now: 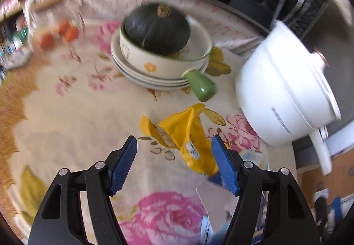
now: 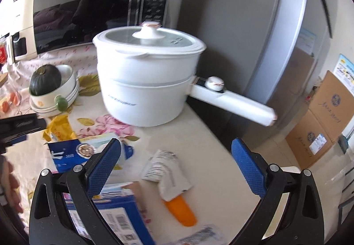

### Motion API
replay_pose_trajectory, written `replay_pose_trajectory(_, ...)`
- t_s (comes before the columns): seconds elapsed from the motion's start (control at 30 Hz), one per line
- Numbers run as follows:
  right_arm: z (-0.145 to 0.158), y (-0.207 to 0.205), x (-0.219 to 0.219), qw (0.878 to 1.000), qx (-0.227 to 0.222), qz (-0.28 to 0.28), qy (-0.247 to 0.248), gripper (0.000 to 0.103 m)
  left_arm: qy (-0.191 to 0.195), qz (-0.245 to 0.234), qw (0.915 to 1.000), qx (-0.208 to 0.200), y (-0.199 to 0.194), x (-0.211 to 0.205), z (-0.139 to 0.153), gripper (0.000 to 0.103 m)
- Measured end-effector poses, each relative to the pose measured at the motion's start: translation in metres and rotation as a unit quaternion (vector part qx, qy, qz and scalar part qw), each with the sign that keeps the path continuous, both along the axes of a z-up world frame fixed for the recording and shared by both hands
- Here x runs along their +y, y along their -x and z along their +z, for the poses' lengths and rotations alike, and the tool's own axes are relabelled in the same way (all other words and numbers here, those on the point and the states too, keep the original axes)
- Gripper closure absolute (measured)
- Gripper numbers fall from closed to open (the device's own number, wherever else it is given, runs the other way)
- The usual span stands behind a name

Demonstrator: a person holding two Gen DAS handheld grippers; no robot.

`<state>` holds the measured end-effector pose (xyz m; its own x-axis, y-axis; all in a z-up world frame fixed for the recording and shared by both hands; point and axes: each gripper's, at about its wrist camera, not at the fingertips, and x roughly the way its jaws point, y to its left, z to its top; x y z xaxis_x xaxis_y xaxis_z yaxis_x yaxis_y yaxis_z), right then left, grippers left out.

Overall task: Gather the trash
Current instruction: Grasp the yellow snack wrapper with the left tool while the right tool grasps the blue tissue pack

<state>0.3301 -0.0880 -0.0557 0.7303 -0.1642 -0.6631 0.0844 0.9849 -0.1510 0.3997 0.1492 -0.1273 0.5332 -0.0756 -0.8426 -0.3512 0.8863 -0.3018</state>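
Observation:
A crumpled yellow wrapper point(image 1: 188, 132) lies on the flowered tablecloth point(image 1: 77, 112), just ahead of my left gripper point(image 1: 174, 141). That gripper is open, its right pad close beside the wrapper. My right gripper point(image 2: 176, 143) is open too, above a white wrapper point(image 2: 166, 169) with an orange piece point(image 2: 181, 211) sticking out of it. A blue packet point(image 2: 73, 154) and a blue box with a barcode point(image 2: 117, 211) lie by its left finger. The yellow wrapper point(image 2: 58, 127) shows further left, next to the left gripper's black frame point(image 2: 22, 123).
A white electric pot point(image 2: 146, 81) with a long handle point(image 2: 232, 103) stands close behind the trash. A bowl point(image 1: 168, 59) holding a dark green squash point(image 1: 154, 28) sits on stacked plates. Behind are a microwave point(image 2: 88, 8) and, on the floor to the right, a cardboard box point(image 2: 320, 121).

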Motion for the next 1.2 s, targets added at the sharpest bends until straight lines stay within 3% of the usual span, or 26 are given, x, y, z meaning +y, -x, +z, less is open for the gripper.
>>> replay_pose_trajectory(0.17,-0.008,-0.014,0.002,0.998,0.039,0.005,-0.045,0.007,0.085,-0.001,0.9957,0.037,-0.03,0.015,-0.039,0.035)
replay_pose_trajectory(0.27,-0.016,-0.023,0.0,0.994,0.071,0.004,-0.081,0.007,0.089,-0.022,0.9953,0.029,-0.042,0.011,-0.041,0.033)
replay_pose_trajectory(0.3,-0.019,-0.027,-0.002,0.991,0.086,0.003,-0.1,0.007,0.091,-0.03,0.9948,0.035,-0.046,0.01,-0.042,0.037)
replay_pose_trajectory(0.37,-0.023,-0.03,-0.004,0.986,0.104,-0.001,-0.131,0.007,0.087,-0.039,0.9946,0.041,-0.046,0.007,-0.042,0.058)
replay_pose_trajectory(0.47,-0.031,-0.035,-0.008,0.973,0.137,-0.011,-0.187,0.009,0.085,-0.048,0.9943,0.044,-0.04,0.004,-0.043,0.077)
replay_pose_trajectory(0.53,-0.035,-0.036,-0.007,0.966,0.155,-0.015,-0.208,0.012,0.078,-0.053,0.9952,0.027,-0.028,0.003,-0.039,0.081)
replay_pose_trajectory(0.63,-0.036,-0.037,0.004,0.965,0.165,-0.011,-0.205,0.015,0.058,-0.055,0.9967,-0.013,-0.003,0.006,-0.024,0.087)
replay_pose_trajectory(0.9,-0.04,-0.046,0.025,0.956,0.196,-0.027,-0.215,0.014,0.038,-0.035,0.9904,-0.128,0.079,0.035,0.045,0.088)
replay_pose_trajectory(1.03,-0.047,-0.059,0.039,0.95,0.216,-0.043,-0.222,0.013,0.051,-0.028,0.9823,-0.178,0.113,0.054,0.069,0.088)
replay_pose_trajectory(1.2,-0.058,-0.072,0.069,0.948,0.234,-0.059,-0.206,0.009,0.075,-0.024,0.977,-0.198,0.133,0.066,0.069,0.087)
